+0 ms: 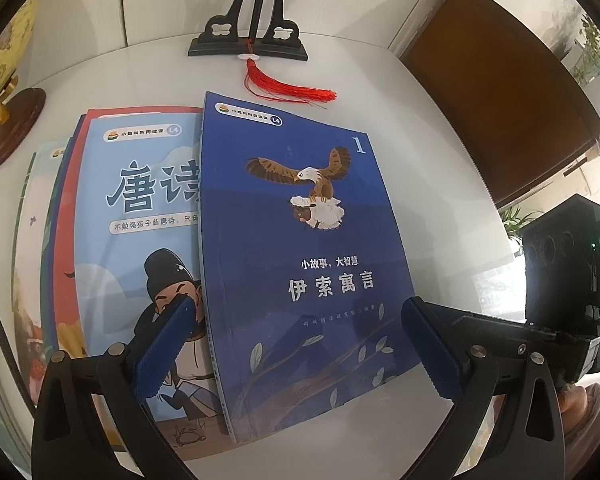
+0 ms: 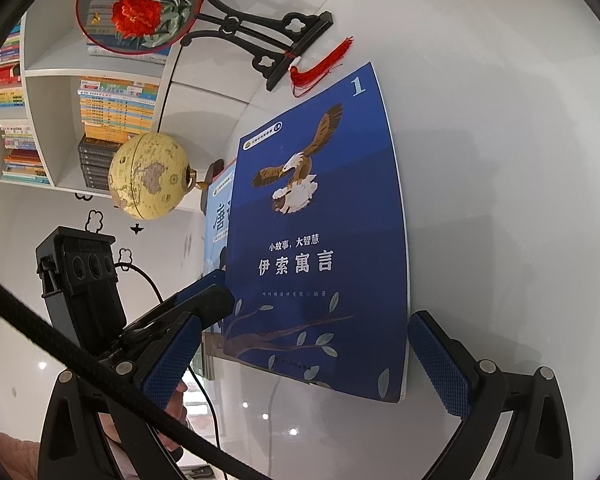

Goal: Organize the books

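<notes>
A dark blue book (image 1: 300,248) with an eagle and a "1" on its cover lies on the white table (image 1: 440,152). Its left edge overlaps a light blue book (image 1: 140,216) that tops a fanned stack of several books. My left gripper (image 1: 298,348) is open, its blue pads standing either side of the dark blue book's near end. In the right wrist view the same dark blue book (image 2: 320,240) fills the middle. My right gripper (image 2: 306,364) is open around its near edge. The left gripper's finger (image 2: 204,300) shows at that book's left side.
A black carved stand (image 1: 248,36) with a red tassel (image 1: 292,90) sits at the table's back. A yellow globe (image 2: 148,176) stands by the stack. An embroidered round fan (image 2: 140,4) rests in the stand. White shelves (image 2: 56,92) hold many books. A brown cabinet (image 1: 500,92) is beyond the table.
</notes>
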Demonstrator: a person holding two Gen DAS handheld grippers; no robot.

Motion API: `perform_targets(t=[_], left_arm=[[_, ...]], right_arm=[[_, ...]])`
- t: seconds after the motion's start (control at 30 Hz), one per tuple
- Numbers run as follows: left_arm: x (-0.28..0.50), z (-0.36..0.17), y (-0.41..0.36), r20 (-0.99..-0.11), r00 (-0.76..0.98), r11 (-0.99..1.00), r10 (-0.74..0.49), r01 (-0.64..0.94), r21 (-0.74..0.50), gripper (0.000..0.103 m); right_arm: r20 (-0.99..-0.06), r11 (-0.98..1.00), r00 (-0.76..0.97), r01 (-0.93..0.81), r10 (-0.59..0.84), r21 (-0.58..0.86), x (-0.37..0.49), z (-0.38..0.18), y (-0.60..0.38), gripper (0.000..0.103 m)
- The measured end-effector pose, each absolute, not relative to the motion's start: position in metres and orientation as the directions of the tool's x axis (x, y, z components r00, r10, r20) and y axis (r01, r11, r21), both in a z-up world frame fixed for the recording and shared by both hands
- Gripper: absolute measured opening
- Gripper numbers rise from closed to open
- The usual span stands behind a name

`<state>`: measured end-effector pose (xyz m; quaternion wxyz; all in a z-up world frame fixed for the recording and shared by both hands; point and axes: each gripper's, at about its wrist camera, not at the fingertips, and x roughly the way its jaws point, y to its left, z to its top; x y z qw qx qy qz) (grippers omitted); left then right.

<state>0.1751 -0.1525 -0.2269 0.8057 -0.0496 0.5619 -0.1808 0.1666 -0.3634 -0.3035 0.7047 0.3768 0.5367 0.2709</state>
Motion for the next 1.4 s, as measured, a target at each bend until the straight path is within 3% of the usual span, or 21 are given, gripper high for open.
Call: perform_targets(t=[1.4], left_arm=[[0.1741, -0.2259, -0.1535, -0.886, 0.303, 0.929, -0.351, 0.234, -0.288, 0.102]], right_arm=[[-0.576, 0.600, 0.271, -0.009, 0.771, 0.800, 0.1662, -0.3000, -0.3591, 0.103]])
